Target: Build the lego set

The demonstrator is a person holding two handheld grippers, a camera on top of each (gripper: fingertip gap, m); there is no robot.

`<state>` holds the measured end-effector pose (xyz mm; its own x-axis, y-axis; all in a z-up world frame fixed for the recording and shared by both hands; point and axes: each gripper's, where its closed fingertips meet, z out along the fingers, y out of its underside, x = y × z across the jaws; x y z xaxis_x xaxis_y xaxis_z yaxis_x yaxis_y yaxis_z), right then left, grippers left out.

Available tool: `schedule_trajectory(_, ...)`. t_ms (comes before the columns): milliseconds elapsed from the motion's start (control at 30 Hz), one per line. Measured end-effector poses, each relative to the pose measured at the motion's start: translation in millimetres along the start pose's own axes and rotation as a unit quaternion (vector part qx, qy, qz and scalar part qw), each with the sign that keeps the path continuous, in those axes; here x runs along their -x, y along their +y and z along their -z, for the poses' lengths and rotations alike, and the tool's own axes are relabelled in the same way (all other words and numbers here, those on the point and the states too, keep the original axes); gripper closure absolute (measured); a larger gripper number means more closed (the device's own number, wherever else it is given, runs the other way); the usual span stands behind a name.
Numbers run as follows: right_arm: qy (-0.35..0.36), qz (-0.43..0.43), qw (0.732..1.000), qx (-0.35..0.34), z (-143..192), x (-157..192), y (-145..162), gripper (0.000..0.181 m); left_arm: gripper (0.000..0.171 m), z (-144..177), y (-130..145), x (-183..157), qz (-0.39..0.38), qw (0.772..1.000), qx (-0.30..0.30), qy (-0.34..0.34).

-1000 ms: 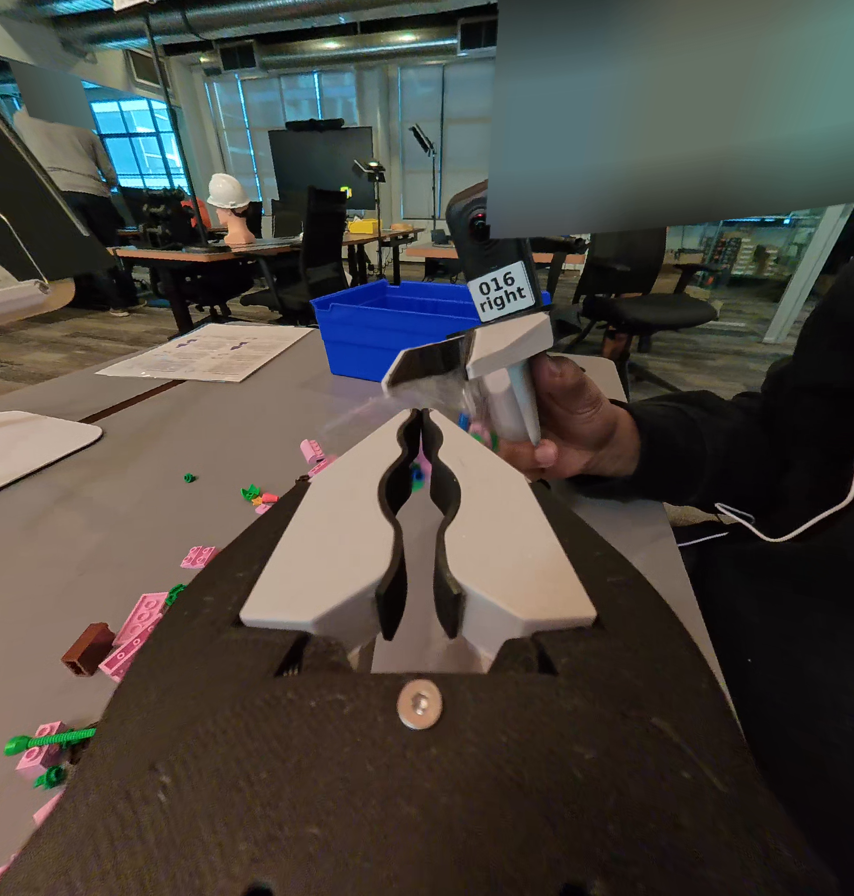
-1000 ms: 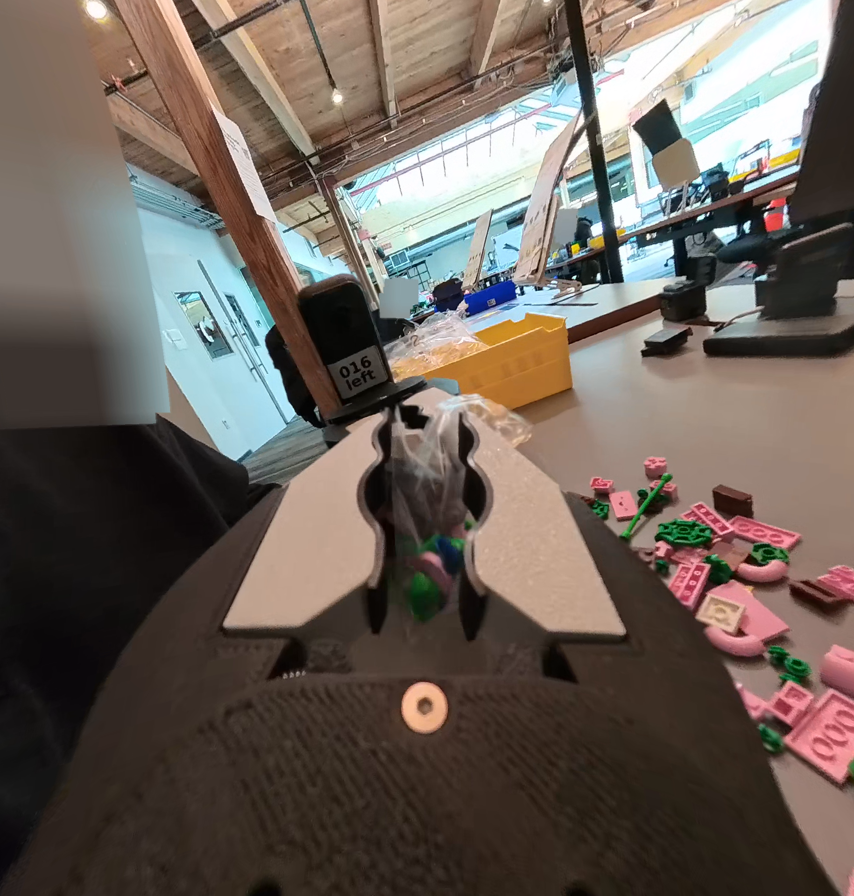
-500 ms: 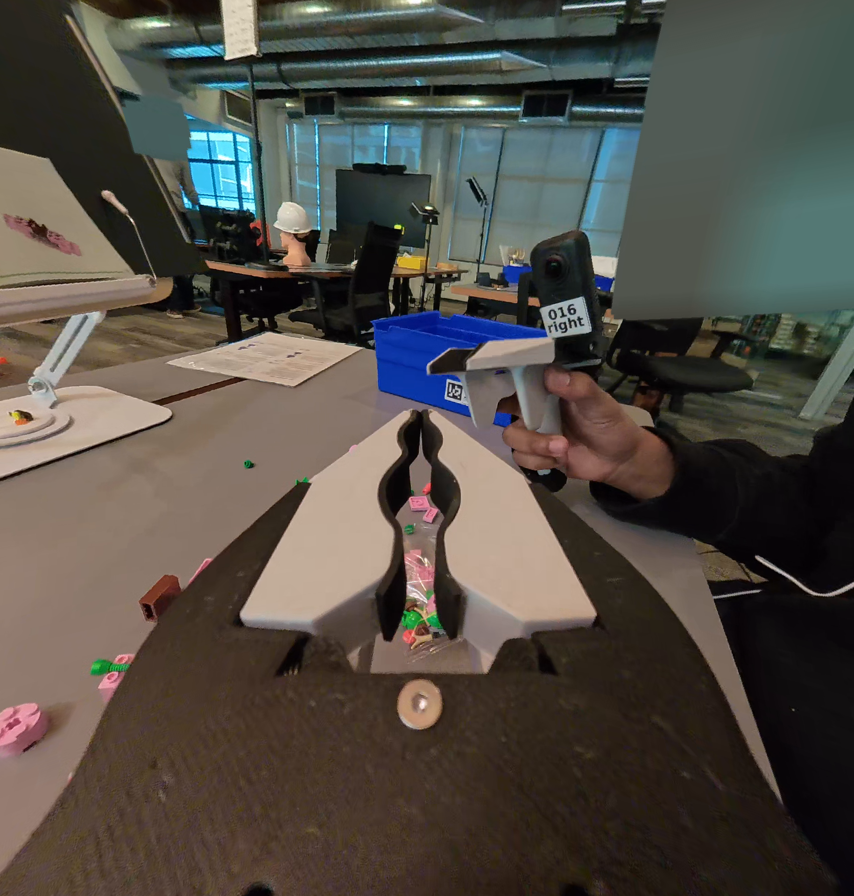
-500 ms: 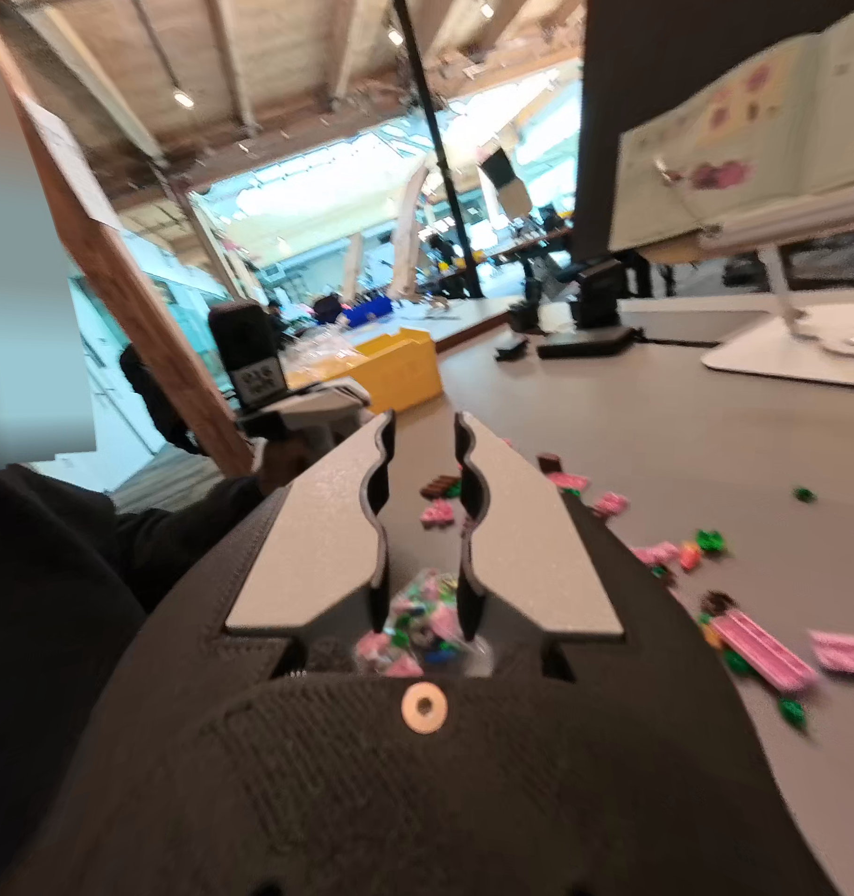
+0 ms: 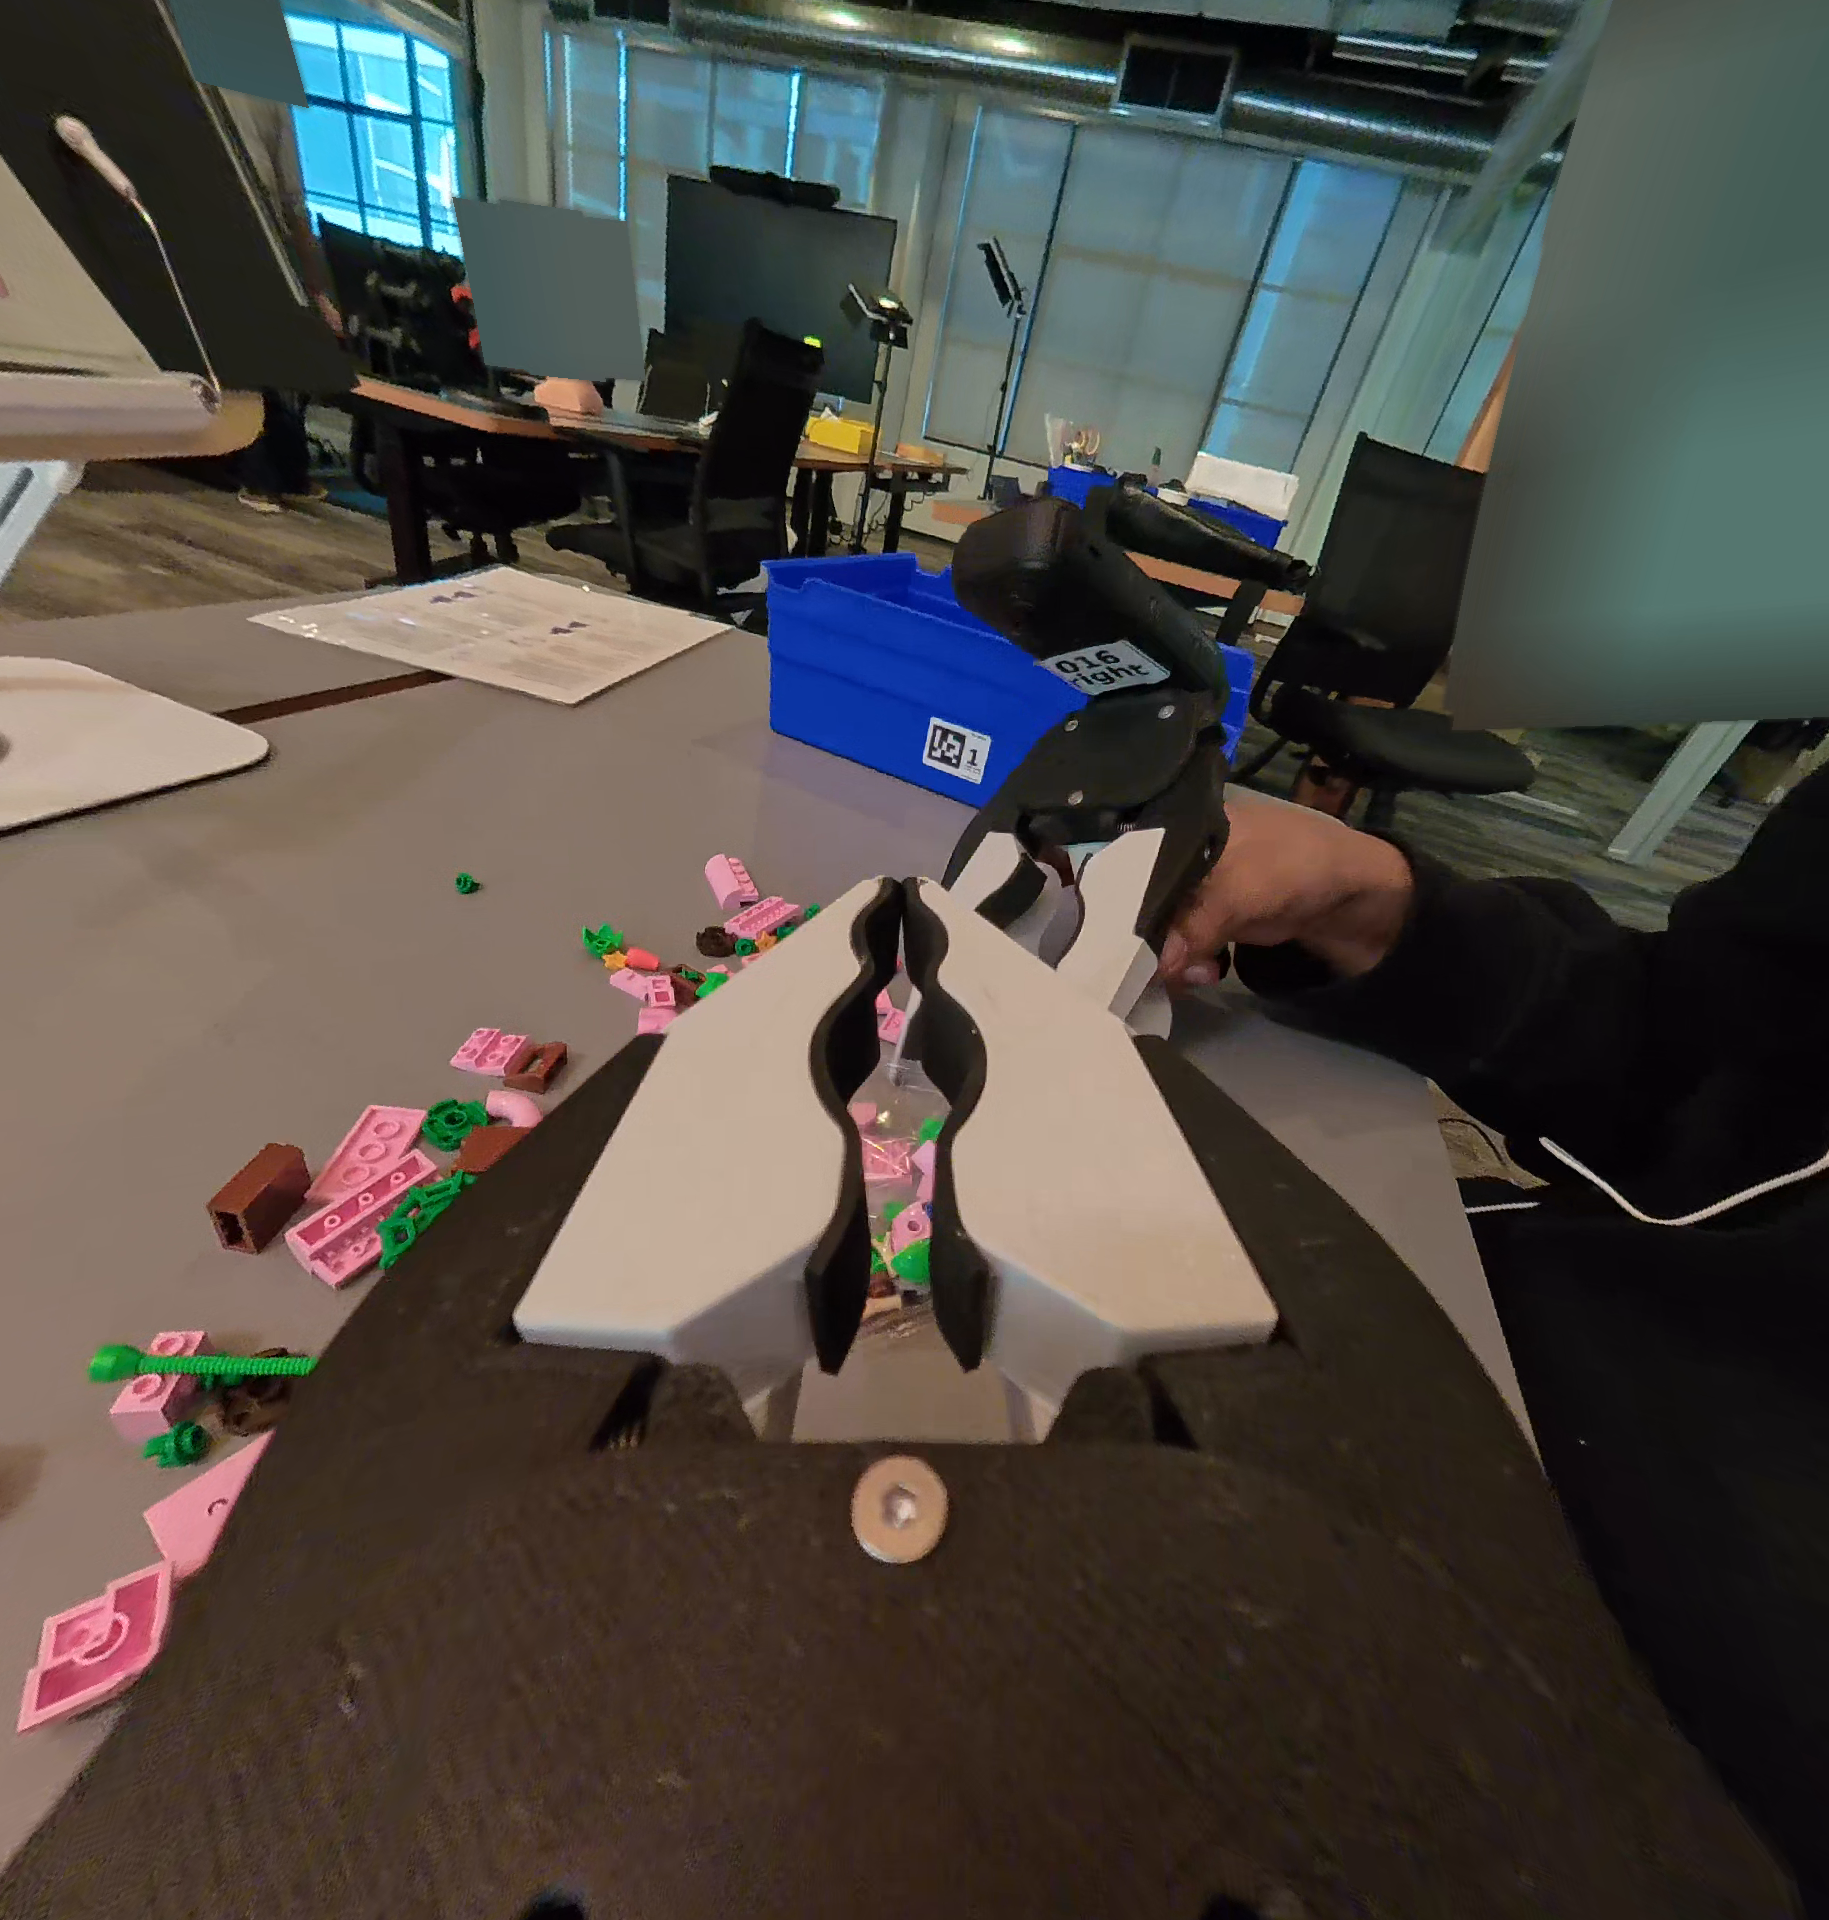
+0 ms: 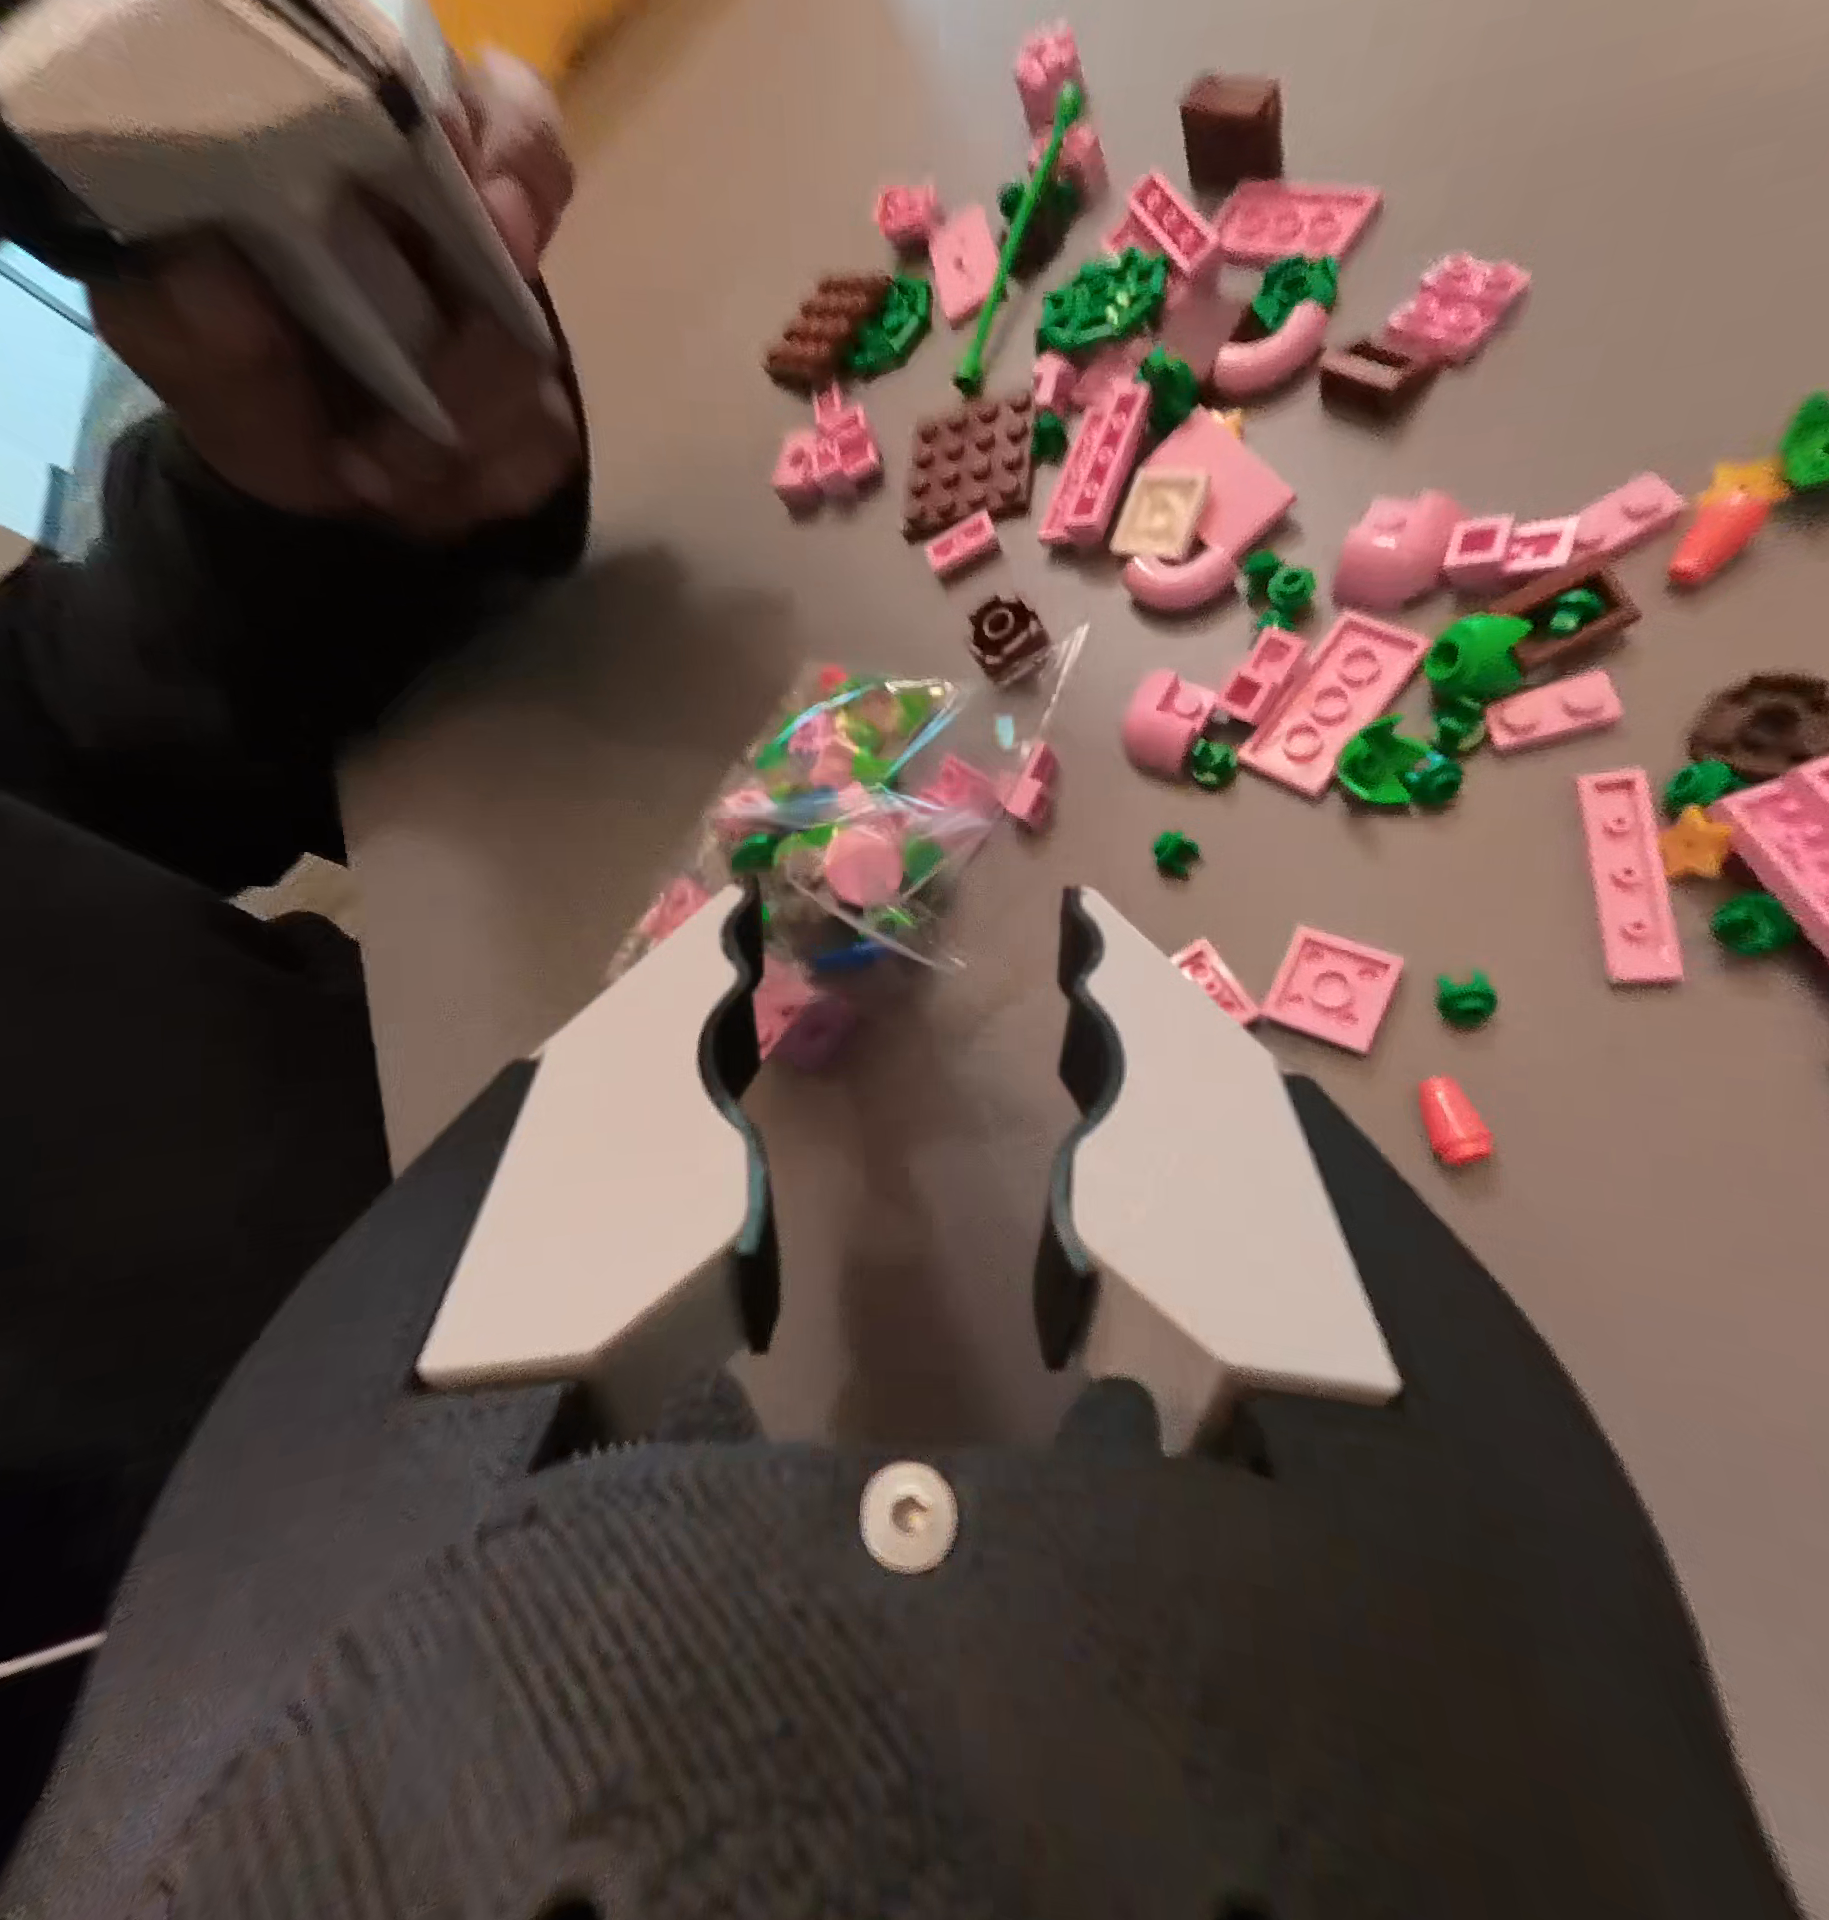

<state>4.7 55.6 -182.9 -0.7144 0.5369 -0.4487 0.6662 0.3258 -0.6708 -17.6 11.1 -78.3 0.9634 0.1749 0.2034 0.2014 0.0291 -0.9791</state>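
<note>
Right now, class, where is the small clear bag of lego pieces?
In the right wrist view the clear bag lies on the grey table, just beyond the open right tongs, left of the loose bricks.

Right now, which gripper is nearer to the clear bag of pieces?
Right. The right gripper hangs open right beside the clear bag, one tip at its edge; the left gripper, shut, is held higher, farther away.

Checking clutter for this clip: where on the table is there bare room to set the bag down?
Bare table lies between the white stand base, the paper sheet and the brick scatter. Another bare strip runs beside the blue bin. It is crowded around the bag, where pink, green and brown bricks spread out.
</note>
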Motion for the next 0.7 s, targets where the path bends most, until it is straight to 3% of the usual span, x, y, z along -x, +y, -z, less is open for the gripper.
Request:
schedule_trajectory(67,-0.026,-0.012,1.000,0.003,-2.6,6.3,1.4,0.133,0.171,-0.6,1.9,1.2,0.005,1.000,0.005,0.001)
schedule_trajectory(100,-0.045,-0.012,0.999,0.005,-3.6,11.3,2.4,0.150,0.171,-1.0,3.0,1.6,0.007,1.000,0.008,0.001)
schedule_trajectory(200,-0.067,0.001,0.998,-0.016,-0.7,17.7,-4.3,0.170,0.171,-2.4,6.0,1.6,0.007,1.000,0.016,0.001)
schedule_trajectory(300,-0.038,0.069,0.995,-0.069,11.9,18.5,-23.1,0.175,0.169,-4.6,10.1,-0.4,0.010,1.000,0.025,0.008)
schedule_trajectory(433,0.017,0.214,0.969,-0.123,25.4,34.1,-41.5,0.175,0.131,-12.7,22.0,-10.2,0.038,0.997,0.056,0.039)
schedule_trajectory(500,0.030,0.263,0.956,-0.126,23.7,44.3,-42.8,0.173,0.123,-16.7,30.3,-19.2,0.031,0.995,0.081,0.056)
schedule_trajectory(600,0.024,0.276,0.950,-0.145,23.9,55.6,-48.0,0.176,0.121,-20.6,44.8,-22.2,-0.014,0.992,0.119,0.044)
schedule_trajectory(700,0.005,0.267,0.948,-0.171,29.7,61.0,-53.3,0.176,0.139,-19.9,41.4,-27.6,-0.018,0.992,0.110,0.055)
